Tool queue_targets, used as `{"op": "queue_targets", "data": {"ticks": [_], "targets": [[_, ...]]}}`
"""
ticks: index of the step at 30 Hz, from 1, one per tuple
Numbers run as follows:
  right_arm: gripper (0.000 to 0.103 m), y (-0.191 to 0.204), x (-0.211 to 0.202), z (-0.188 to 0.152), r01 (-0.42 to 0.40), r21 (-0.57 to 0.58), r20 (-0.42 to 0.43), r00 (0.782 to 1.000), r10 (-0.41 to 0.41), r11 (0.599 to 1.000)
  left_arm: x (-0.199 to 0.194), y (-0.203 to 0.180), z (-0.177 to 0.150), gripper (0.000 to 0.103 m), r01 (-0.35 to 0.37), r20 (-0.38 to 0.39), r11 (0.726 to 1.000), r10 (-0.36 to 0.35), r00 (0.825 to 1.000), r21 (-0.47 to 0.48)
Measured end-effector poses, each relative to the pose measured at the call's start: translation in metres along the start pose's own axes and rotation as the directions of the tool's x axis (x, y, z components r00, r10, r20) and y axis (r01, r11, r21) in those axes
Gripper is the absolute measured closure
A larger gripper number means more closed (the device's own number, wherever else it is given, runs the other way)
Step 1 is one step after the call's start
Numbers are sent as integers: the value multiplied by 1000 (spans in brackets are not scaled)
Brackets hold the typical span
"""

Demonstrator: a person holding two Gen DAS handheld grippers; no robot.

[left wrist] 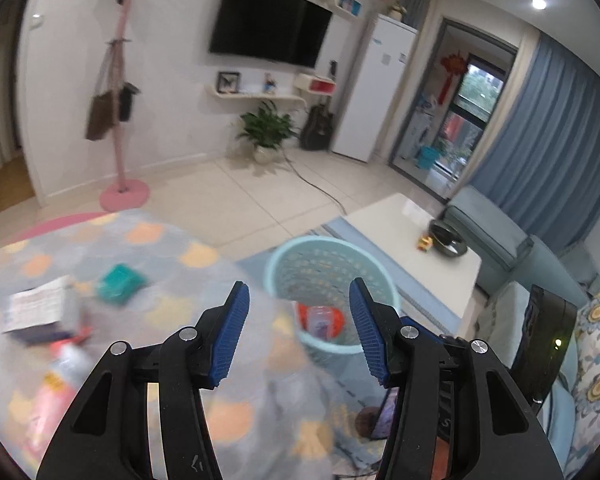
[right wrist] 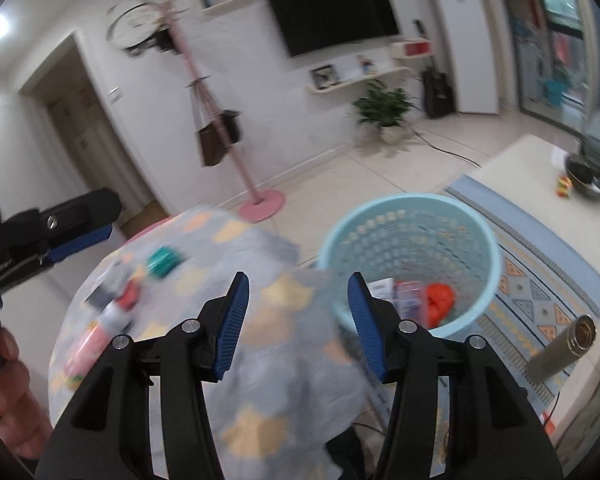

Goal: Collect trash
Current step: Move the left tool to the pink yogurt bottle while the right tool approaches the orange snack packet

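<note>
Hovering between pickups, I hold both tools empty; my left gripper (left wrist: pixel 298 328) and right gripper (right wrist: pixel 298 326) each stand with fingers spread wide. Trash lies on the patterned cloth (left wrist: pixel 160 240) at ten o'clock: one teal packet (left wrist: pixel 120 282), one white box (left wrist: pixel 40 308), one blurred bottle (left wrist: pixel 56 384), perhaps more. One blue basket (right wrist: pixel 410 204) sits at one o'clock, holding at least three pieces; next, I judge, I must swing left and close on an item.
</note>
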State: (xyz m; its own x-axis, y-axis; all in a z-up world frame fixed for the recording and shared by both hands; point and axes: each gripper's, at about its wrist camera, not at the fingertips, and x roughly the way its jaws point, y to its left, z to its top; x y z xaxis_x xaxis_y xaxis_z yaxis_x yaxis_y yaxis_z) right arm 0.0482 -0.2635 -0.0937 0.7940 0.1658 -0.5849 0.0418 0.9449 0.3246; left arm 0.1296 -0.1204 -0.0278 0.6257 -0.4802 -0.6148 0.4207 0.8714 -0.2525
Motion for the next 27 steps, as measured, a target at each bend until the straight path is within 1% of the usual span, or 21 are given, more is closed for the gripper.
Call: {"op": "queue_targets", "data": {"ticks": [5,7,11,14,15,16,18,20,21,23,25,27], "targets": [[55,60,-8,-20,-94,-115,-39,995,90,989,-45,40,-15,52,-66,34,996,68,997,-60],[55,82,-8,-30,-138,-151,-69,989,129,979,-61,60,-22,52,-108,43,990,112,993,-88],[55,116,-2,-50,-180,-213,-122,980,157,960,-84,98,-38,52,-177,40,974,184,982,-140],[54,139,3,-68,-230,-237,-177,966,191,944,-90,128,-51,48,-217,10,961,222,975,-171],[49,144,5,-73,-248,-241,-195,959,204,938,-89,137,-57,46,-246,-7,954,248,969,-172],[42,150,7,-78,-264,-242,-212,953,214,934,-87,144,-61,45,-267,-24,949,266,964,-167],[34,161,8,-92,-297,-242,-249,939,237,924,-80,159,-70,41,-302,-74,941,294,953,-151],[29,170,8,-108,-323,-254,-285,926,248,912,-71,174,-79,39,-332,-121,932,317,941,-146],[27,175,8,-118,-330,-269,-305,920,245,905,-68,181,-85,38,-340,-136,929,322,937,-145],[25,182,9,-133,-331,-288,-327,916,232,899,-63,194,-95,36,-333,-170,933,309,936,-135],[23,187,10,-147,-341,-293,-356,906,229,894,-54,200,-103,36,-322,-207,940,294,933,-117],[22,191,12,-161,-338,-304,-380,900,213,891,-49,202,-107,36,-318,-223,941,287,932,-114]]}}
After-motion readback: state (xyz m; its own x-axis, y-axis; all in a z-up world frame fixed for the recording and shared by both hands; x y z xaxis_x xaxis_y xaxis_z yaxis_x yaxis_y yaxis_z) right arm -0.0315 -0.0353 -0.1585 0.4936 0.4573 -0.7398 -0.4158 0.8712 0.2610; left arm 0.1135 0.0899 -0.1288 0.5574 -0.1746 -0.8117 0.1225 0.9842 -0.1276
